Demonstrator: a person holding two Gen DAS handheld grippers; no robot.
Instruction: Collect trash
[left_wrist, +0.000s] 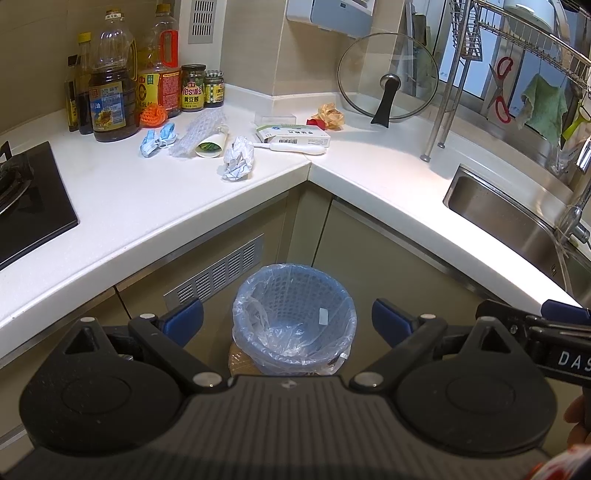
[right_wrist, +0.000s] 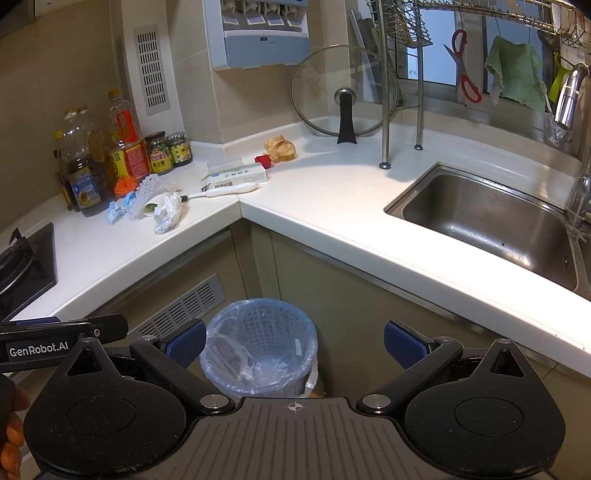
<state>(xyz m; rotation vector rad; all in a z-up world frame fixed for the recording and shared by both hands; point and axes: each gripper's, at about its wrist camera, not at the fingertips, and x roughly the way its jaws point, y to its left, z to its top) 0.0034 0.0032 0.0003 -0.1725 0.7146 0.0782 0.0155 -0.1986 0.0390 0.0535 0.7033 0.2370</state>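
Down below the left tool (left_wrist: 287, 320) sits the lined bin (left_wrist: 294, 317) on the floor, and the tool's jaws are spread wide with nothing in them. Up on the counter (left_wrist: 155, 206) the trash is all still lying around — crumpled paper (left_wrist: 239, 158), bubble wrap (left_wrist: 201, 133), a medicine box (left_wrist: 293, 133), an orange wrapper (left_wrist: 330, 115).

Over on the right wrist view, the right tool (right_wrist: 294, 343) is wide open and empty too. Bin (right_wrist: 260, 345) holds little beyond its liner — basically nothing collected yet, I'd say.
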